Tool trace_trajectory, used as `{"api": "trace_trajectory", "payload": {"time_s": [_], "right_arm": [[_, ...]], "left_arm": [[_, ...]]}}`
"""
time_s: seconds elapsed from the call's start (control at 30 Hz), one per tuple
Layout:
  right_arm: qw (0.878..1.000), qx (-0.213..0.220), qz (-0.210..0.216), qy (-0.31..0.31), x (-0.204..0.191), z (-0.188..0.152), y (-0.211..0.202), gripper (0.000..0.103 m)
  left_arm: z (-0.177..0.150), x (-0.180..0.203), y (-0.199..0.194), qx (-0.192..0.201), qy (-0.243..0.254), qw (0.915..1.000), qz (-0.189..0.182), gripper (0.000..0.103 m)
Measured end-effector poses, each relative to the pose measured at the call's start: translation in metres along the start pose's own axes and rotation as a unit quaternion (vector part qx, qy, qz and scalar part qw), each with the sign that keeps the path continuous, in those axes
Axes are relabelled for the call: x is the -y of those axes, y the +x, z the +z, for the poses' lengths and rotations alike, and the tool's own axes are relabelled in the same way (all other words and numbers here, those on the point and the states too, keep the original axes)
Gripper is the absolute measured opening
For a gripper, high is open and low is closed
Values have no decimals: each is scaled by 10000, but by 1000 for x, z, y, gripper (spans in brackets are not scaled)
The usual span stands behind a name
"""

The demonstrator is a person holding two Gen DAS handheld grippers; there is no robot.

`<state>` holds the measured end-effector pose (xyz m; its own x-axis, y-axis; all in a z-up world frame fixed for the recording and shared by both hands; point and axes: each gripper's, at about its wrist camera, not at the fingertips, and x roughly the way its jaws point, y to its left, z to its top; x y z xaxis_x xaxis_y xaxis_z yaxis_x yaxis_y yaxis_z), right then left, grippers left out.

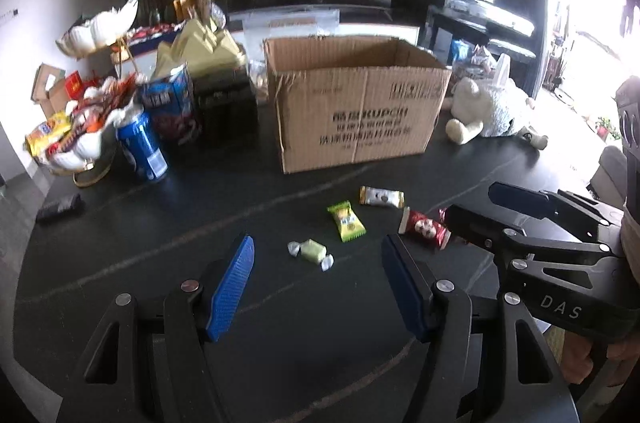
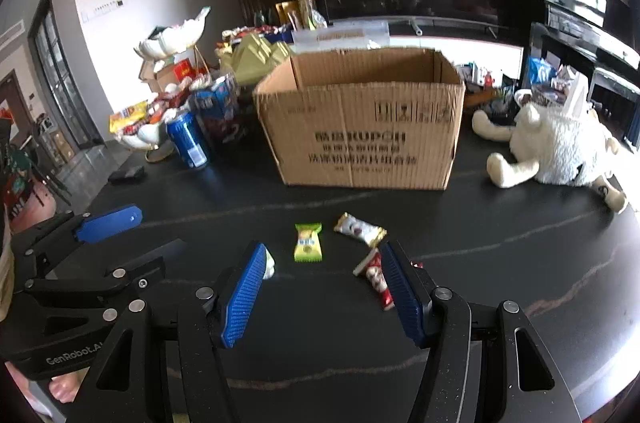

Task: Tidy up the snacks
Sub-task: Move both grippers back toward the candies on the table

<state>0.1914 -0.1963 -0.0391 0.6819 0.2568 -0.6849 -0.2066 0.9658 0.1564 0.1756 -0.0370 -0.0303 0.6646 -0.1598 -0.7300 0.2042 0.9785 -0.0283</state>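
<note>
Several wrapped snacks lie on the dark table in front of an open cardboard box [image 1: 356, 103] [image 2: 360, 127]. A pale green twist-wrapped candy [image 1: 311, 252] lies between my open left gripper's [image 1: 318, 255] fingertips. A green packet [image 1: 346, 221] [image 2: 308, 242], a gold and white packet [image 1: 381, 197] [image 2: 360, 229] and a red packet [image 1: 425, 228] [image 2: 374, 277] lie further right. My right gripper [image 2: 324, 263] is open and empty, its right finger over the red packet. It also shows in the left wrist view [image 1: 480, 211].
A blue can [image 1: 142, 147] [image 2: 188, 141], snack bags and a white dish of snacks [image 1: 80, 139] stand left of the box. A white plush toy [image 1: 488, 107] [image 2: 556, 147] lies at the right. A small dark object [image 1: 60, 208] lies at the far left.
</note>
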Motion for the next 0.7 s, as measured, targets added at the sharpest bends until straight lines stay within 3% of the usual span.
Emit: {"api": "trace_trajectory", "payload": {"time_s": [0.27,0.7], "right_arm": [[9987,-458,40,226,7,-18,23,61],[9972,-646,-163,348,18,-23,48,61]], "left_arm": [[-24,-2,22,-376,-142,9992,-31,65],[-31,-7,61,-703,-216,9973,-61,65]]}}
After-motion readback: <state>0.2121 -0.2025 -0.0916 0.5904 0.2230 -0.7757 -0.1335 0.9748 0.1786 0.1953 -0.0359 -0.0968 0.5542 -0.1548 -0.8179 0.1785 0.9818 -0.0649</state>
